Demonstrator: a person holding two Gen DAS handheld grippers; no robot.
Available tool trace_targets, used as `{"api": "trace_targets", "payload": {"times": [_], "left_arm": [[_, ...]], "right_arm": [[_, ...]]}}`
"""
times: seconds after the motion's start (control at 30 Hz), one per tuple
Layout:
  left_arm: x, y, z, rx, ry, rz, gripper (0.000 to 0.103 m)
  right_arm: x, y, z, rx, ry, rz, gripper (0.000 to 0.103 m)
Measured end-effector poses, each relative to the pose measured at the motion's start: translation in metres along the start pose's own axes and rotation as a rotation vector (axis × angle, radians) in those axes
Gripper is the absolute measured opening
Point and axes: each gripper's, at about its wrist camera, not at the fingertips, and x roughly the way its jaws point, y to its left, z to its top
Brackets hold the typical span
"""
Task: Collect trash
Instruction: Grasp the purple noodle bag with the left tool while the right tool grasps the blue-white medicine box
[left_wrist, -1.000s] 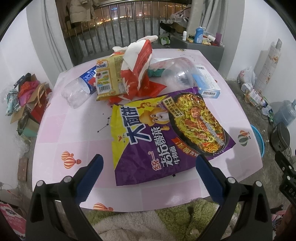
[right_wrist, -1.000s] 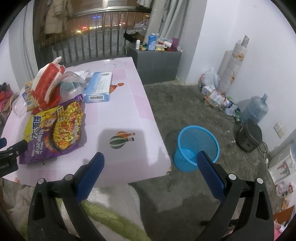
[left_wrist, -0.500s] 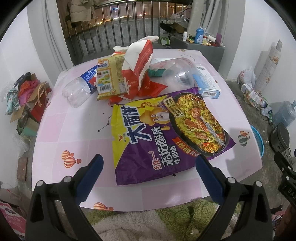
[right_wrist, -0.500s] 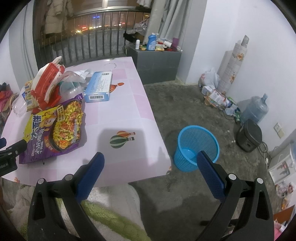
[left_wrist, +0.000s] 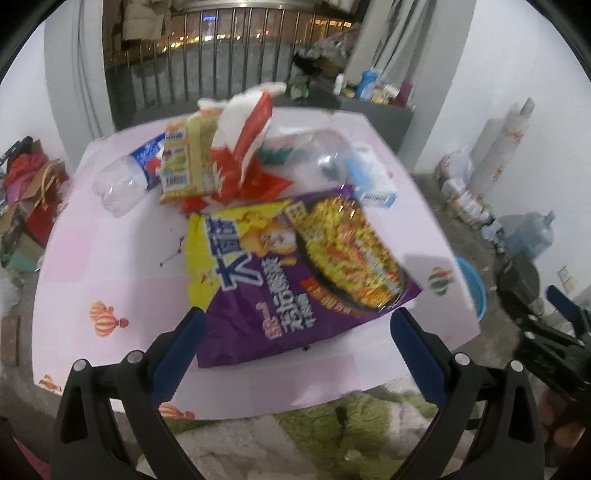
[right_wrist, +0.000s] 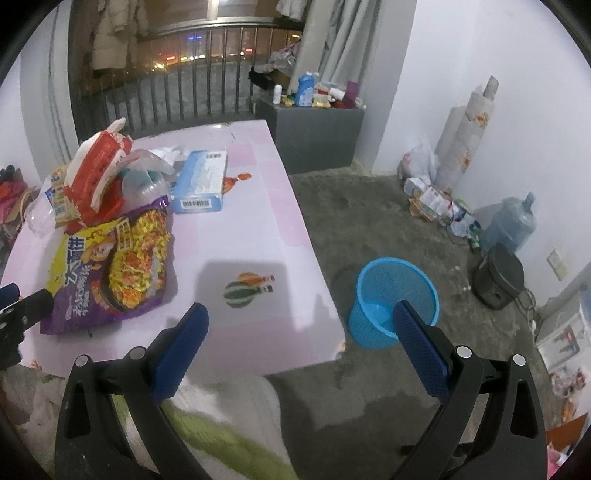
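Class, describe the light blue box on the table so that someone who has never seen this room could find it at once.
Start at the pink table and go to the trash pile at its far left. The light blue box lies flat on that pile's right edge, just beyond the purple noodle bag. It is the only rigid rectangular carton there, with a barcode on its near end; its neighbours are soft wrappers and clear plastic.

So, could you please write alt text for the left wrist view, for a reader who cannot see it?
The open left gripper points at a large purple instant-noodle bag lying flat on a pink table. Behind it lie a crushed clear plastic bottle, red and yellow wrappers and a light blue box.
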Motion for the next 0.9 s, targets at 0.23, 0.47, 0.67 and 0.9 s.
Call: {"api": "trace_targets", "payload": {"times": [0.23, 0.47, 0.67, 0.9], "left_arm": [[-0.005, 0.019, 0.007, -0.110, -0.070, -0.284, 0.098], [0.002, 0.037, 0.014, -0.176, -0.102, -0.279, 0.098], [0.015, 0.084, 0.030, -0.130, -0.156, -0.120, 0.098], [0.071, 0.131, 0.026, -0.281, 0.082, -0.271, 0.074]], "right_arm": [[0.000, 0.016, 0.023, -0.026, -0.119, 0.044, 0.096], [0.013, 0.022, 0.035, 0.037, -0.190, 0.181, 0.096], [0.028, 0.039, 0.042, 0.055, -0.138, 0.328, 0.081], [0.073, 0.084, 0.033, -0.036, 0.080, 0.533, 0.043]]}}
